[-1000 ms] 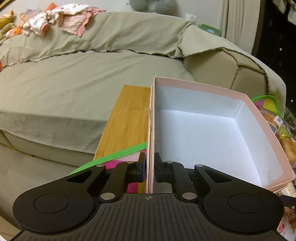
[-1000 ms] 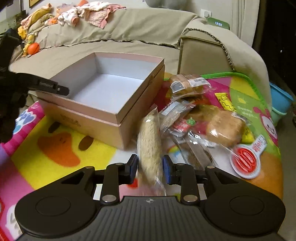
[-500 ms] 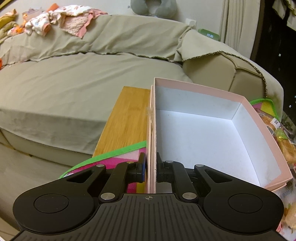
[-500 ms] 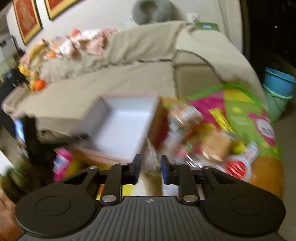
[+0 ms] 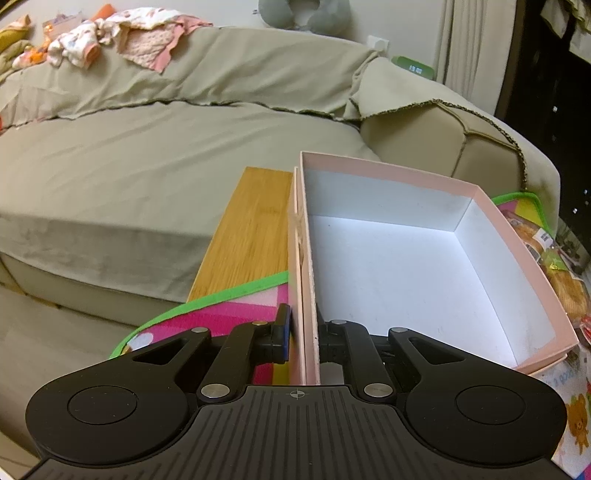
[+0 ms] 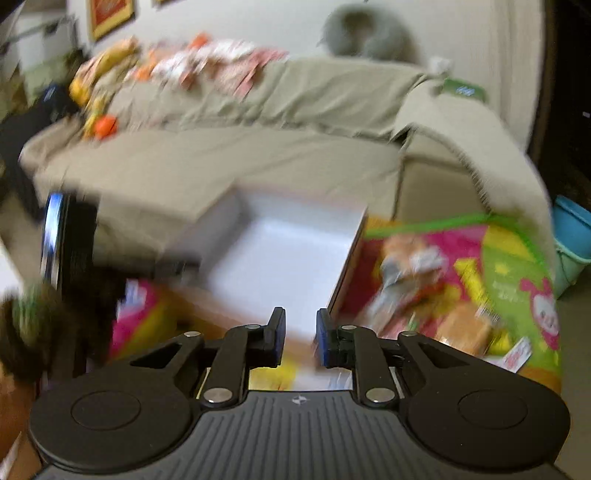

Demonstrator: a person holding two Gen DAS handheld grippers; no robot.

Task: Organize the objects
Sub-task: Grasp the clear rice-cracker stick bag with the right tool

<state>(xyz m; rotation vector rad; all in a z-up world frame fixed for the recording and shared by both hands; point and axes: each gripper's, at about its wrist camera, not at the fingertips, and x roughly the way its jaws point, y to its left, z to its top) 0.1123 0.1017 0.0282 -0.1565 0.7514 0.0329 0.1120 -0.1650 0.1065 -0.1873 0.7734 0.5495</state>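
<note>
On the bench (image 5: 251, 229), a bamboo-coloured wooden top, lies a bright children's play mat with a green border (image 5: 221, 317). It covers all but a bare strip of wood at the far left.

- Open pale-pink cardboard box with white inside (image 5: 388, 173): stands upright on the mat, its left wall beside the bare wood strip. Nothing visible inside. A second pink layer shows along its left and near-right edges.
- Left gripper (image 5: 303, 332): clamped on the near end of the box's left wall. One pad is outside the wall and one inside, both pressing the card.
- Right gripper (image 6: 299, 336): view is badly motion-blurred. Its jaws have just been opening and now stand a little apart. Nothing can be made out between the blue pads, and only the box (image 6: 295, 251) and mat (image 6: 509, 258) show through the gap.
- Clear-wrapped snack packets (image 6: 417, 269) and a wrapped bread bun (image 6: 469, 328): heaped on the mat just to the right of the box, outside it. Wrapped bread also shows past the box's right wall in the left wrist view (image 5: 565, 280).
- Olive-covered sofa (image 5: 147, 166): behind the bench. Crumpled pink and white clothes (image 5: 122, 33) and a grey neck pillow (image 5: 303, 14) sit on its back.
- Blue plastic bucket (image 6: 572, 229): on the floor at far right, apart from the bench.
</note>
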